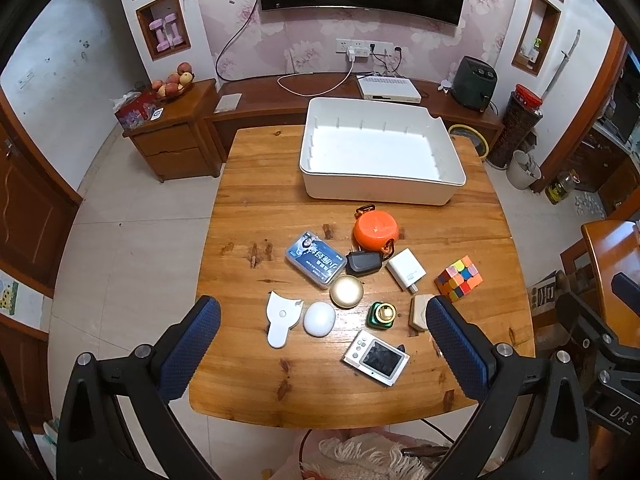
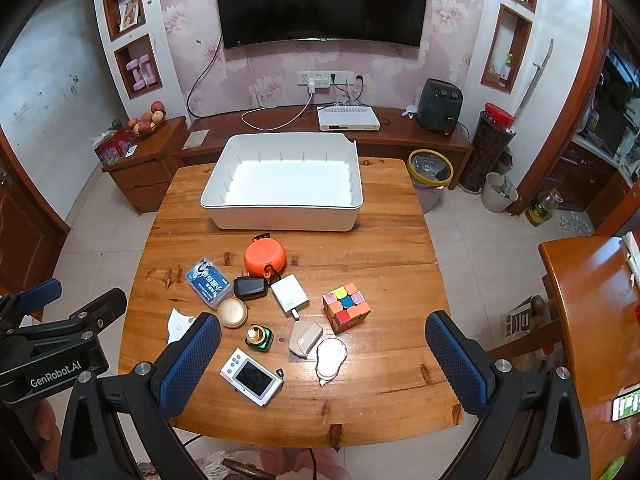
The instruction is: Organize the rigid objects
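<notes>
Both handheld grippers hung above the near edge of the wooden bench (image 1: 248, 200), jaws spread wide and grasping nothing: the left gripper (image 1: 323, 322) at about 7 o'clock of the clutter, the right gripper (image 2: 323, 340) at about 5 o'clock.

The likeliest trouble lay in the crowding. From left to right in the left wrist view, a white paddle-shaped gadget (image 1: 281, 317) lay just beside a white pebble-like case (image 1: 319, 319); a blue-labelled clear box (image 1: 316, 257) sat near a round gold compact (image 1: 346, 291); a black adapter (image 1: 362, 263) touched the strap of an orange round case (image 1: 376, 231); a white charger (image 1: 406, 268) and a beige block (image 1: 420, 312) followed, with a colour cube (image 1: 459, 277) farthest right. A small green-and-gold bottle (image 1: 382, 315) and a white digital camera (image 1: 376, 357) sat nearest the jaws. A wide-open approach could have nudged a neighbour, and the rounded, glossy pieces looked apt to slip from a pinch. The orange case's strap might have dragged the adapter along.

All were hard-shelled, small and light-looking. The white bin (image 1: 380, 152) stood bare at 12 o'clock of the group, well apart from the jaws, so each carry would have crossed the whole cluster. In the right wrist view a flat white disc-shaped piece (image 2: 330, 356) lay just beside the beige block.
</notes>
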A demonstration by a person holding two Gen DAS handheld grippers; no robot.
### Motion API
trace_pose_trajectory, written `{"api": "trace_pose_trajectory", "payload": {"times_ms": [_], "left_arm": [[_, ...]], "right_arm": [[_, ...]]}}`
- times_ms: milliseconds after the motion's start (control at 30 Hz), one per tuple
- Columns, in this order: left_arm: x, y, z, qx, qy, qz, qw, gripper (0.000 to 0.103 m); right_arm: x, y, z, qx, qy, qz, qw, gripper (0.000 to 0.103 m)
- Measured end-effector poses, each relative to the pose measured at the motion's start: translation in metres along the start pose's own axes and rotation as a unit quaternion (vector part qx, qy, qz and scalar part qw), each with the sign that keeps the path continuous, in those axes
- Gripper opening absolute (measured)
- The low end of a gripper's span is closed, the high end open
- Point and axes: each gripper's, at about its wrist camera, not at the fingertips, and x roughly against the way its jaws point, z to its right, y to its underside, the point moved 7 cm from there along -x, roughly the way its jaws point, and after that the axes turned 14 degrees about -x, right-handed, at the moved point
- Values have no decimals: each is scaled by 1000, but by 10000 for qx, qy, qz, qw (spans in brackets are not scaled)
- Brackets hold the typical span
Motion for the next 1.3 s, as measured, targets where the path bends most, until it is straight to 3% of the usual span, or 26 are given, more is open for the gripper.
{"api": "trace_pose_trajectory", "payload": {"times_ms": [1300], "left_arm": [[-5,2,1,-81,73,-61,9999,102]], "right_arm": [[-6,5,-1,-49,66,-108,9999,103]]}}
